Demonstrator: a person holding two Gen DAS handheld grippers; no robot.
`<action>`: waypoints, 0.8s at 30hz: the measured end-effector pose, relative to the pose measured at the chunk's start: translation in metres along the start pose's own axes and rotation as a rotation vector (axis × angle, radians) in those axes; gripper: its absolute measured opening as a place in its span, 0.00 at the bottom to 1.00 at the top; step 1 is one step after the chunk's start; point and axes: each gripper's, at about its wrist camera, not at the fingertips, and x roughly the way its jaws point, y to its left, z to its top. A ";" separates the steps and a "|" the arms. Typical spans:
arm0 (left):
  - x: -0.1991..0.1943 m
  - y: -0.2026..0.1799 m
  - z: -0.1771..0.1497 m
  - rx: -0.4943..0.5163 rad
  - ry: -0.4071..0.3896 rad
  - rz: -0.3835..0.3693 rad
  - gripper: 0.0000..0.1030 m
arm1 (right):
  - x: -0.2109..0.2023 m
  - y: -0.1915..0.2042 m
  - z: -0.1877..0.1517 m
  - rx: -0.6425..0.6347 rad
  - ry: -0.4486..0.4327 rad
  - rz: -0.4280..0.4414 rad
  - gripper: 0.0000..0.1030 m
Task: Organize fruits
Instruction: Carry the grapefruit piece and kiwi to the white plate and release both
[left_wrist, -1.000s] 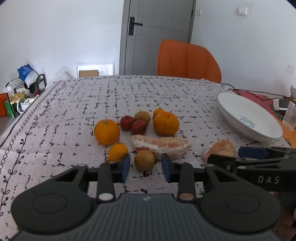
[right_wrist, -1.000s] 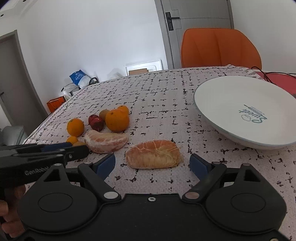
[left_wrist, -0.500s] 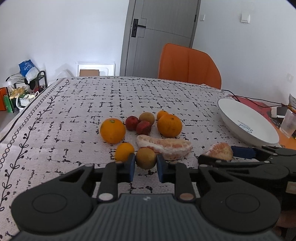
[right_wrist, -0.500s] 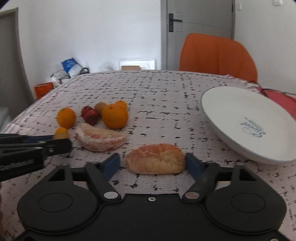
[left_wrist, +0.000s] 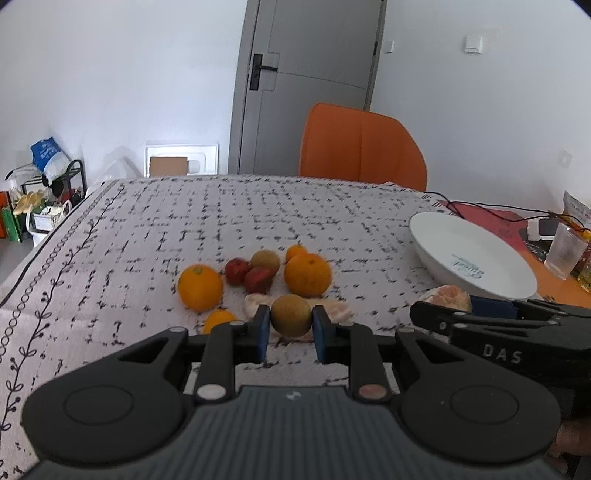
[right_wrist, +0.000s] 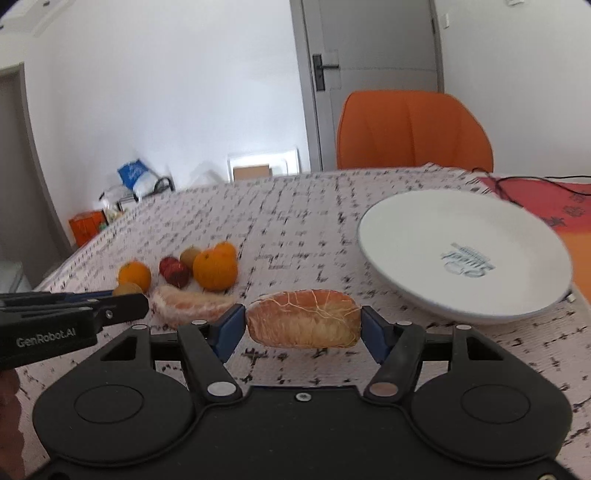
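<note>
My left gripper (left_wrist: 291, 326) is shut on a small brownish round fruit (left_wrist: 291, 314), held just above the patterned cloth. Behind it lie two oranges (left_wrist: 200, 282) (left_wrist: 307, 275), a small tangerine (left_wrist: 218, 319), two red fruits (left_wrist: 259, 279), another brown fruit (left_wrist: 265, 260) and a peeled pomelo segment (left_wrist: 334, 309). My right gripper (right_wrist: 303, 326) has a second peeled pomelo piece (right_wrist: 303, 317) between its blue pads. Its jaws are closing, the pads press on both ends, and the piece hangs clear of the cloth. The white plate (right_wrist: 424, 229) stands empty to the right.
An orange chair (left_wrist: 362, 147) stands at the table's far edge. A glass cup (left_wrist: 565, 254), a black cable (left_wrist: 480, 206) and a red mat (right_wrist: 535, 199) lie beyond the plate at the right. In the right wrist view, the left gripper's side (right_wrist: 74, 314) reaches in at the left.
The left jaws closed on the brownish fruit and raised it off the cloth. The right jaws narrowed onto the pomelo piece and lifted it clear of the table.
</note>
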 end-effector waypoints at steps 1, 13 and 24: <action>-0.001 -0.003 0.002 0.006 -0.005 -0.002 0.22 | -0.004 -0.002 0.001 0.006 -0.013 0.002 0.62; 0.002 -0.045 0.018 0.067 -0.037 -0.043 0.22 | -0.034 -0.043 0.017 0.081 -0.137 -0.014 0.62; 0.021 -0.090 0.021 0.119 -0.023 -0.078 0.22 | -0.044 -0.087 0.012 0.102 -0.178 -0.038 0.62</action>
